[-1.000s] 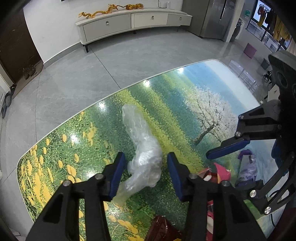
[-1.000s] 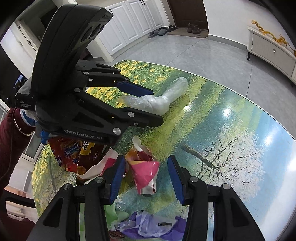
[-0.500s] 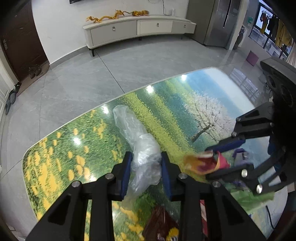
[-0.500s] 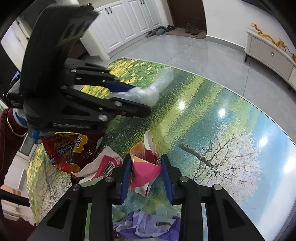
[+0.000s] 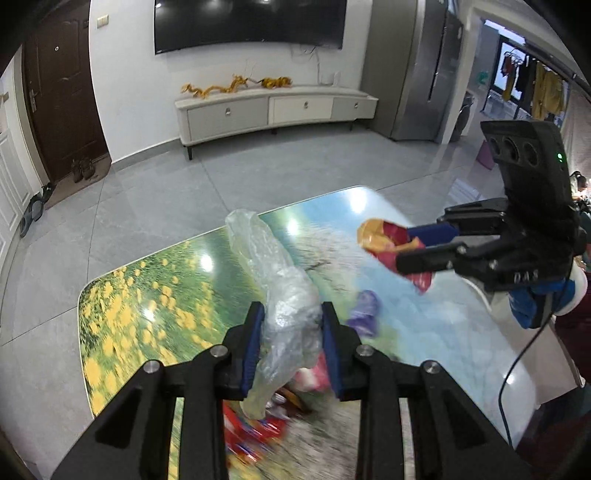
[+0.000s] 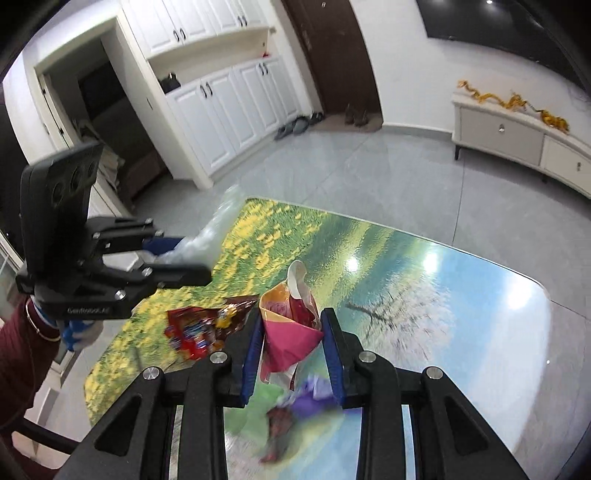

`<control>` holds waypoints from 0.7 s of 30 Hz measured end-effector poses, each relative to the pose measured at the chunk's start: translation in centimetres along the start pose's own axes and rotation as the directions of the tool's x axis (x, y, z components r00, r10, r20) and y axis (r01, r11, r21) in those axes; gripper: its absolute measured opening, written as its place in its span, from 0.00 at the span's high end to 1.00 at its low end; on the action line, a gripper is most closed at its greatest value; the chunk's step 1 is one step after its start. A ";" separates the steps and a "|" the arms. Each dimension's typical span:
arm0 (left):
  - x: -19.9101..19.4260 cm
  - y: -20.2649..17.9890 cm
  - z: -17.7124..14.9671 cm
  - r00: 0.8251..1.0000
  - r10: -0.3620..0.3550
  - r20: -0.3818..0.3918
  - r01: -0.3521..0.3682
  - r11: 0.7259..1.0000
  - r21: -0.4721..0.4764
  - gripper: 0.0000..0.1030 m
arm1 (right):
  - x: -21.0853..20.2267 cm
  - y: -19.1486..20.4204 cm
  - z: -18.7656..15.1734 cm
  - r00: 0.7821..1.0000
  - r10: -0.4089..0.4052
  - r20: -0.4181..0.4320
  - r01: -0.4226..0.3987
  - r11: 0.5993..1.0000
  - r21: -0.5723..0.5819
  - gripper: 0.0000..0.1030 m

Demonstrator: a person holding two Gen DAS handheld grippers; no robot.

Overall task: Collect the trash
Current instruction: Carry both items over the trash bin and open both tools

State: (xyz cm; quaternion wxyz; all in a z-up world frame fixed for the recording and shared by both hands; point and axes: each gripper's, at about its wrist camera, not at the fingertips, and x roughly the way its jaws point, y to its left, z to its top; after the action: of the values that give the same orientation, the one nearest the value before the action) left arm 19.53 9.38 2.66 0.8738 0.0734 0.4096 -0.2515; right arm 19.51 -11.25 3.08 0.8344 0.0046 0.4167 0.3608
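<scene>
Between the blue pads of our left claw sits a crumpled clear plastic bag, clamped at its middle, its long end sticking up past the fingertips and its tail hanging below them, all of it clear of the tabletop. Our right claw is clenched the same way on a pink and yellow wrapper, whose open mouth and white torn flap stand above the pads. From the left wrist view, we see that right claw out to the right, level with ours, the wrapper poking from its tip. From the right wrist view, the left claw shows on the left with the plastic bag in it, and behind it a dark red sleeve and a gloved hand.

Below both claws, more trash lies on the tabletop, which is printed with yellow flowers, a green field and a white tree: a red snack bag just left of our right claw, and a purple wrapper and a green scrap under it, both blurred. Beyond the tabletop we see grey floor tiles, a low pale cabinet against the wall and a dark screen above it.
</scene>
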 end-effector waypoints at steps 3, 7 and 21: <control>-1.2 -3.1 -0.7 1.000 -0.019 0.006 0.019 1.000 0.017 0.72 | -3.4 0.1 -1.6 0.999 -0.015 0.038 0.013 0.999 0.036 0.71; -1.0 -7.3 -0.7 0.997 -0.079 -0.004 0.079 0.996 0.038 0.72 | -8.3 -1.2 -5.0 0.995 -0.079 0.065 0.072 0.992 0.102 0.71; 7.4 -25.3 1.3 0.945 -0.305 -0.118 0.318 0.942 0.106 0.72 | -19.8 -12.2 -19.6 0.931 -0.365 -0.020 0.337 0.834 0.437 0.71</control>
State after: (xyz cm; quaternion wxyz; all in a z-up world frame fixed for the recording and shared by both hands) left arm 11.74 -15.72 -0.12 0.7950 0.0742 0.4430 -0.4076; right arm 5.39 -38.03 0.22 0.8770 0.1248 0.4531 0.0998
